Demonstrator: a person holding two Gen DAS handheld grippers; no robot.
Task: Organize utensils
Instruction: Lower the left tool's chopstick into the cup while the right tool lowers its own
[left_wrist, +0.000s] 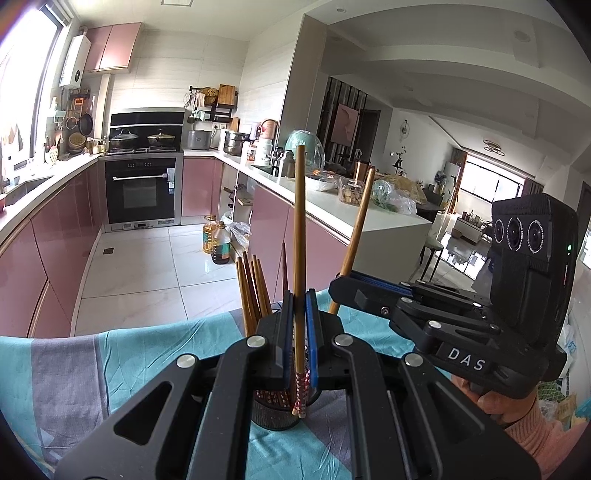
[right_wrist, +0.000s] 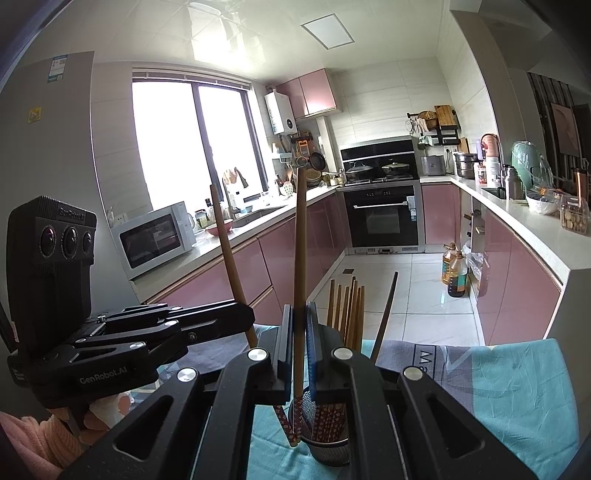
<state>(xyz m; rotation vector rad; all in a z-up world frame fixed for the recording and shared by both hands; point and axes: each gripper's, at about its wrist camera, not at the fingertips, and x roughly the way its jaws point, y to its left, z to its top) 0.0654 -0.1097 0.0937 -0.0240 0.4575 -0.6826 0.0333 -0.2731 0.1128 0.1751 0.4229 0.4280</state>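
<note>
I have one long wooden chopstick with a red patterned end clamped upright in my left gripper, and my right gripper is closed on a second wooden chopstick of the same kind. In each wrist view the other gripper shows off to the side with its stick leaning away from mine.

The dark round mesh utensil holder stands just below and ahead of both grippers on the desk, which is covered by a teal and grey striped cloth. It already carries a bunch of wooden chopsticks, patterned ends down.

My worries from here:
- Both patterned tips hang near the holder's rim, and I cannot tell whether either is over the opening. If I let go with a tip outside or on the rim, the stick would probably fall onto the cloth or roll off the desk.
- Each stick is pinched low on its length, so most of it stands above the pads. A quick tilt could make it pivot or slip.
- The grippers are close together, and lowering both at once risks the sticks crossing or the fingers bumping.
- The holder looks light, so a sideways push from a stick or finger could tip it.
</note>
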